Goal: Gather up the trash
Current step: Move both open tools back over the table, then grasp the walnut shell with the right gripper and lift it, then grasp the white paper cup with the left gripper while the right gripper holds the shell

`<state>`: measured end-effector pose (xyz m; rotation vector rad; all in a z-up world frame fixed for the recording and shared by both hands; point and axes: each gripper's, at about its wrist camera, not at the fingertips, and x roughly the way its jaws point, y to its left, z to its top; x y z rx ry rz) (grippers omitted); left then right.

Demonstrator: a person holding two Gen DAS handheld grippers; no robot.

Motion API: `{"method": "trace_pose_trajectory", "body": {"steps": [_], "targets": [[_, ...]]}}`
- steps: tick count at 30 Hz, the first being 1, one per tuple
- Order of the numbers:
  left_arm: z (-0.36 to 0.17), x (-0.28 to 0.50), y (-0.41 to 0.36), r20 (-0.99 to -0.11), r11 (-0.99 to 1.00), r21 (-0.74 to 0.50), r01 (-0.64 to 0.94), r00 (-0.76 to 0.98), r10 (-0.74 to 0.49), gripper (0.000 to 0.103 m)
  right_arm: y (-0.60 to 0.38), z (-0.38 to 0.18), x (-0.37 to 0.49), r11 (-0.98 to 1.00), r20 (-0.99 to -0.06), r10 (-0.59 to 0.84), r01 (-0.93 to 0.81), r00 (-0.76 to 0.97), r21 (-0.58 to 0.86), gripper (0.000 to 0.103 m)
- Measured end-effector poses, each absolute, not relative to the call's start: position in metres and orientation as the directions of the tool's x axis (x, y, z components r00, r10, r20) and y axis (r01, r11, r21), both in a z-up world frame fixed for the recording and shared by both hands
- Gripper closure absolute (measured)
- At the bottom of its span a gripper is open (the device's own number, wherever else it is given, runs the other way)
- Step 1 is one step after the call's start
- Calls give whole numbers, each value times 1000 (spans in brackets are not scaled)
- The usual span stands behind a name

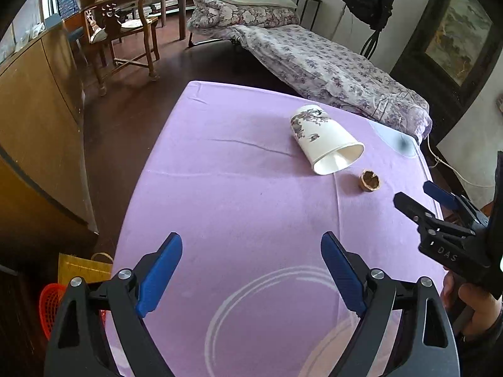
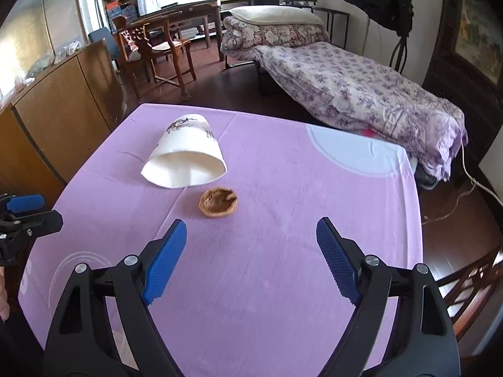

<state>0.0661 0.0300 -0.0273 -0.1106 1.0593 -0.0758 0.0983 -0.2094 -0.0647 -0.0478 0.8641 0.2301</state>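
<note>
A white paper cup point(image 1: 325, 139) with a dark floral print lies on its side on the purple tablecloth point(image 1: 239, 194), mouth toward me. It also shows in the right wrist view point(image 2: 187, 161). A brown walnut half-shell point(image 1: 370, 181) sits just in front of the cup's mouth, hollow side up, also in the right wrist view point(image 2: 218, 202). My left gripper point(image 1: 251, 248) is open and empty, low over the near part of the table. My right gripper point(image 2: 251, 235) is open and empty, a short way in front of the shell; it shows at the right edge of the left wrist view point(image 1: 415, 194).
A bed point(image 2: 361, 84) with a floral cover stands beyond the table's far right. A wooden cabinet point(image 1: 34, 110) runs along the left. A wooden chair point(image 2: 157, 53) and a table stand farther back. An orange basket point(image 1: 50, 304) and a yellow bag point(image 1: 81, 270) sit on the floor at the table's left.
</note>
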Motion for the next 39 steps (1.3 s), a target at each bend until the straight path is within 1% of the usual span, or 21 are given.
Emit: {"method": "trace_pose_trajectory", "body": {"steps": [3, 6, 12, 14, 16, 17, 21, 30, 33, 35, 36, 39], "targets": [[-32, 73, 28, -869, 991, -134, 7, 479, -121, 15, -200, -69, 107, 968, -763, 193, -248, 617, 45, 22], [-38, 77, 29, -876, 991, -134, 6, 467, -121, 15, -192, -74, 113, 963, -770, 199, -267, 607, 38, 24], [-45, 79, 35, -885, 990, -138, -7, 451, -121, 15, -177, -84, 126, 958, -781, 211, -282, 588, 46, 36], [-44, 79, 35, -884, 990, -138, -8, 453, -120, 15, -172, -85, 126, 955, -785, 215, -294, 581, 44, 47], [-44, 79, 36, -884, 991, -136, -5, 452, -119, 15, -172, -86, 126, 954, -786, 212, -296, 581, 39, 64], [-44, 80, 35, -885, 991, -134, -4, 451, -118, 15, -173, -86, 125, 955, -785, 215, -294, 581, 44, 68], [-41, 87, 28, -885, 990, -139, 4, 448, -125, 15, -187, -78, 118, 952, -766, 257, -292, 590, 94, 68], [-33, 107, -7, -875, 991, -120, 57, 465, -132, 15, -225, -65, 106, 962, -757, 246, -247, 605, 115, 68], [-31, 120, -18, -875, 989, -137, 49, 462, -144, 15, -230, -66, 108, 962, -758, 250, -244, 603, 123, 68], [-29, 129, -24, -876, 986, -165, 39, 454, -164, 10, -234, -68, 109, 962, -761, 253, -243, 598, 129, 68], [-28, 136, -28, -877, 982, -184, 31, 447, -179, 6, -237, -69, 109, 960, -763, 261, -243, 592, 139, 68], [-25, 154, -39, -882, 978, -207, 3, 432, -188, 6, -243, -69, 111, 957, -759, 278, -243, 589, 162, 68]]}}
